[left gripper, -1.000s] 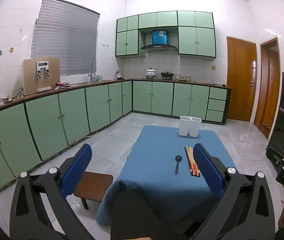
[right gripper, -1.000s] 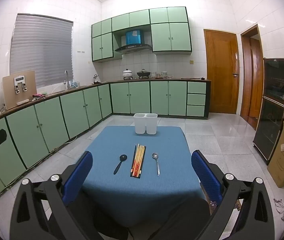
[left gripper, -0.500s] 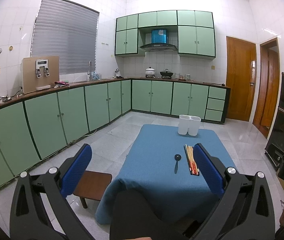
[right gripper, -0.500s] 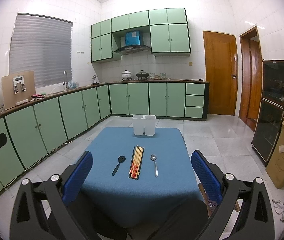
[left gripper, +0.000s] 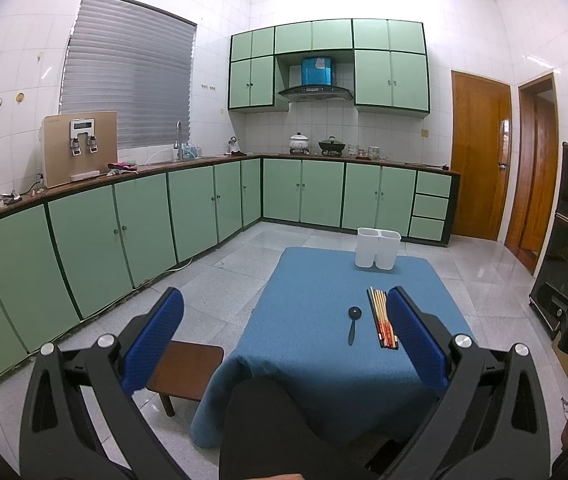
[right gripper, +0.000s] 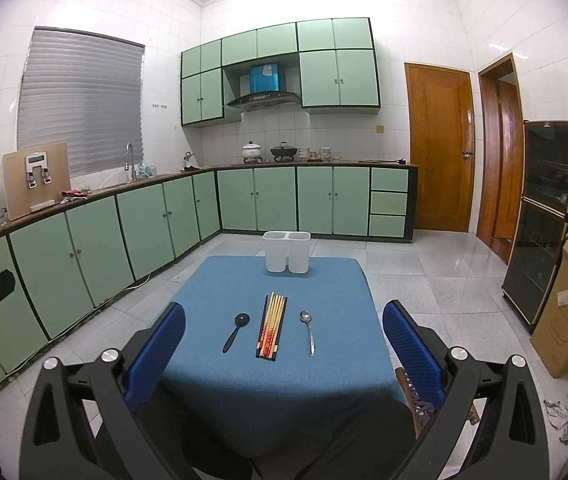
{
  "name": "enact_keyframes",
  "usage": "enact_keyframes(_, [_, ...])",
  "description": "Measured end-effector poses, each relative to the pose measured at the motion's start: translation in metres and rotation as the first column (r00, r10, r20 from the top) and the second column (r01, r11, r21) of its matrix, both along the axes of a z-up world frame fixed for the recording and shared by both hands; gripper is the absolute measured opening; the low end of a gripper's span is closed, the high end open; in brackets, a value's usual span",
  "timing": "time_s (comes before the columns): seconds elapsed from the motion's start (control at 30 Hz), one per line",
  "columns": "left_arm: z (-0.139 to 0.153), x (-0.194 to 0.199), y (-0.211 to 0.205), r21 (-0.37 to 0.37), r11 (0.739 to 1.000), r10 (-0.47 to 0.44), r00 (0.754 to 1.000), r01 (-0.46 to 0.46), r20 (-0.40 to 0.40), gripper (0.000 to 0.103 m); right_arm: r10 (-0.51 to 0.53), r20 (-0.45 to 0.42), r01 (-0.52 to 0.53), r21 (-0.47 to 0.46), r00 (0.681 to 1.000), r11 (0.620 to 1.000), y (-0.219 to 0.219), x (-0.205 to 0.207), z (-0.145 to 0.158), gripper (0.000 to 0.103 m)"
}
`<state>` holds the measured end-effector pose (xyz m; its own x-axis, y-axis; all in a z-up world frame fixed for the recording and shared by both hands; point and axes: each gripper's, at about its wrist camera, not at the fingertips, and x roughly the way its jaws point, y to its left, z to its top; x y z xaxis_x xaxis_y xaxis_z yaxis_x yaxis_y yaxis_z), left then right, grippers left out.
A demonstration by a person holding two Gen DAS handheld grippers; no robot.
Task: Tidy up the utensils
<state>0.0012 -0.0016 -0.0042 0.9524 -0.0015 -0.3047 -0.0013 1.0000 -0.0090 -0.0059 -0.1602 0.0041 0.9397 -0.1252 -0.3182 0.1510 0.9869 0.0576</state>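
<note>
A: Landmark is the white holder [right gripper: 287,251], two compartments, upright at the far edge of the blue surface [right gripper: 244,380]. Both compartments look empty from here, though the insides are hardly visible.

B: Utensils?

A: All nearer than the holder, well apart from it. Chopsticks [right gripper: 271,325] bundled side by side, straight in line with it. Black spoon [right gripper: 236,332] to their left, metal spoon [right gripper: 307,330] to their right, each lying flat, bowl end toward the holder. Laid out in a row, probably so each can be picked singly.

B: Grippers?

A: Right gripper [right gripper: 284,354] held above the near edge, jaws spread wide, nothing between them, aimed down the middle at the chopsticks. Left gripper [left gripper: 285,338] is off to the left of the holder's line, also gaping and empty; its right finger hides the metal spoon in the left view.

B: Progress?

A: Judged not started; nothing in the holder. Thin flat items on cloth will likely need a low, careful pinch.
</note>
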Motion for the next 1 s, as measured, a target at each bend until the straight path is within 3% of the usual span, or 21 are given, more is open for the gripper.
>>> enact_keyframes(1.0, [-0.0003,-0.0024,0.0028,0.009,1.000,-0.010,1.000,0.010,0.004,0.098,0.004,-0.003,-0.004,0.001,1.000,1.000,-0.0035,-0.0037,0.0012,0.097])
